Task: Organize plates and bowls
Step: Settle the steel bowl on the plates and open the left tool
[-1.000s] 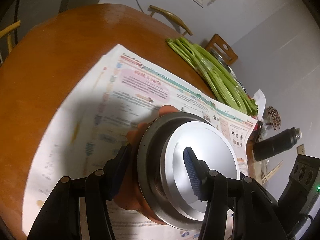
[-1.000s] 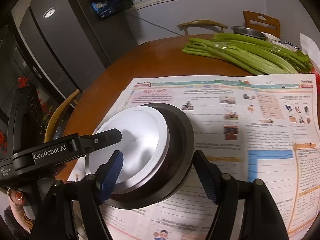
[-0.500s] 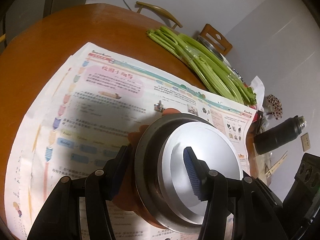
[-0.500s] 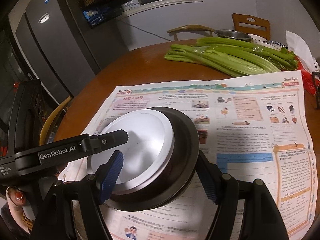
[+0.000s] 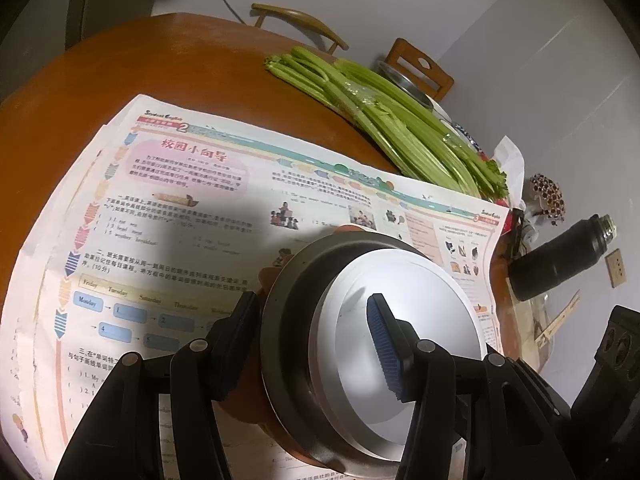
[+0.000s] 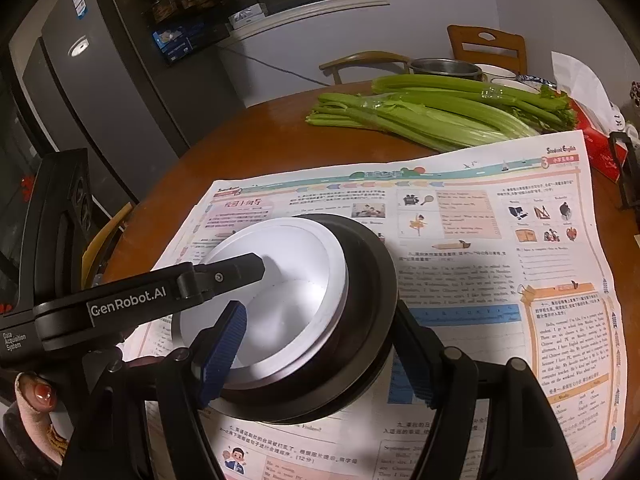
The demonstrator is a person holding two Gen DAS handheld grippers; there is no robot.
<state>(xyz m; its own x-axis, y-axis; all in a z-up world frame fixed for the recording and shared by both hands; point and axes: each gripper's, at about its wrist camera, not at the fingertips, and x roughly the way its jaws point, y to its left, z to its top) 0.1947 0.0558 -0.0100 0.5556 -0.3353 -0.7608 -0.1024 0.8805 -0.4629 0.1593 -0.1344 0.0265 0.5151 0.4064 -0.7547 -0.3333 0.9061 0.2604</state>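
Two grippers, your left (image 5: 312,344) and right (image 6: 320,344), pinch opposite rims of the nested bowl stack (image 6: 304,312) with closed fingers, so uneven lifting risks tipping out the white bowl (image 6: 272,276).

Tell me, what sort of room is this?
Probably a home kitchen or dining corner: a round wooden table with celery on it, wooden chairs around it, and a tall grey fridge behind.
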